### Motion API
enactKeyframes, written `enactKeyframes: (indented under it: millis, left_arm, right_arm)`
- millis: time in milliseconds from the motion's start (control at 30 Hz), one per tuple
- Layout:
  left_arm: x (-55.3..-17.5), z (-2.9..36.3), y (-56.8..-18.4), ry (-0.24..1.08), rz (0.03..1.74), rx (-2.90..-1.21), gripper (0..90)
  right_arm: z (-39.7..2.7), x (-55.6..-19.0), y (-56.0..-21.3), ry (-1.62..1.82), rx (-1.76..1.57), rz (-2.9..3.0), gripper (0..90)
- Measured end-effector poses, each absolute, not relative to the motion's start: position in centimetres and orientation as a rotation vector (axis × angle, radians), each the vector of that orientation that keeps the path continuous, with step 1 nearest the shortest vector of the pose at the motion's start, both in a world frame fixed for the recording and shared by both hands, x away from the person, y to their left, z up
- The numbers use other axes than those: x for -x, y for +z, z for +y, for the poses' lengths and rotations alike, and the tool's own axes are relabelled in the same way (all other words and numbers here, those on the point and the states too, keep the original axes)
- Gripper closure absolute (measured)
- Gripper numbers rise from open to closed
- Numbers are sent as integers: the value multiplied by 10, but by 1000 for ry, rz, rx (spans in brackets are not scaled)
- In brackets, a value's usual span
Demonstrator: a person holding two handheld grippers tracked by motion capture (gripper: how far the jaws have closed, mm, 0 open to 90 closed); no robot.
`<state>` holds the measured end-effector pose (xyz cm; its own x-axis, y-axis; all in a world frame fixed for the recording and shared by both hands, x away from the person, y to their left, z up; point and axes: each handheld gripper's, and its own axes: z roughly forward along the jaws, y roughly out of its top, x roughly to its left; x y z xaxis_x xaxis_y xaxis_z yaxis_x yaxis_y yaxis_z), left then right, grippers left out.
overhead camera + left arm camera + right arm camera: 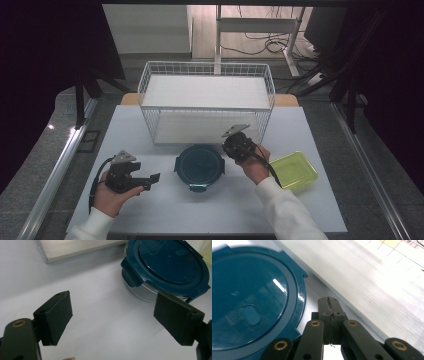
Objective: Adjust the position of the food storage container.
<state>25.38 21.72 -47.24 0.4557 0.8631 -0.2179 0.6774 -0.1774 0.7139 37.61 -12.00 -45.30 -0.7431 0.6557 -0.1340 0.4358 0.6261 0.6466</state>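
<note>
From the high view, the round container (199, 165) sits on the bench (150, 210) just before the wire basket (206, 100), left claw (152, 180) beside it. The left gripper view shows that claw gaping, empty. The right gripper view shows the right claw (329, 307) pressed closed, empty, beside the container's lid.

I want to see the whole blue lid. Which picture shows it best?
The high view: the blue lid sits whole on its round container, all clips visible. The left gripper view shows most of it, cut at the top. The right gripper view shows a close-up part.
</note>
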Motion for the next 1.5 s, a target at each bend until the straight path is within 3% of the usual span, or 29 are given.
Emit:
enactKeyframes:
  millis: [133,167,200,233,267,300,333,433,733,1500]
  left_arm:
    - [-252,218,-473,301,1296,-1920,153]
    - [-252,217,-473,301,1294,-1920,153]
    - [-252,217,-472,302,1294,-1918,153]
    - [-251,217,-472,301,1293,-1916,153]
    - [-251,216,-472,299,1292,-1916,153]
    - [-251,216,-472,300,1292,-1914,153]
    - [-251,216,-472,301,1292,-1913,152]
    - [-251,215,-472,297,1292,-1909,152]
    - [-253,216,-474,299,1291,-1911,153]
    - [-260,213,-476,271,1280,-1886,153]
  right_arm:
    - [-133,-363,-446,969,-934,2477,847]
    - [-136,-359,-446,994,-944,2459,799]
    - [-143,-351,-445,1043,-984,2431,629]
    - [-143,-351,-445,1043,-984,2431,629]
    - [-148,-345,-444,1095,-1069,2395,441]
    - [-148,-345,-444,1095,-1069,2395,441]
    - [-154,-340,-443,1145,-1125,2394,327]
    - [-159,-336,-442,1217,-1159,2420,274]
    - [-171,-329,-448,1329,-1246,2479,209]
    - [-172,-330,-457,1365,-1332,2495,173]
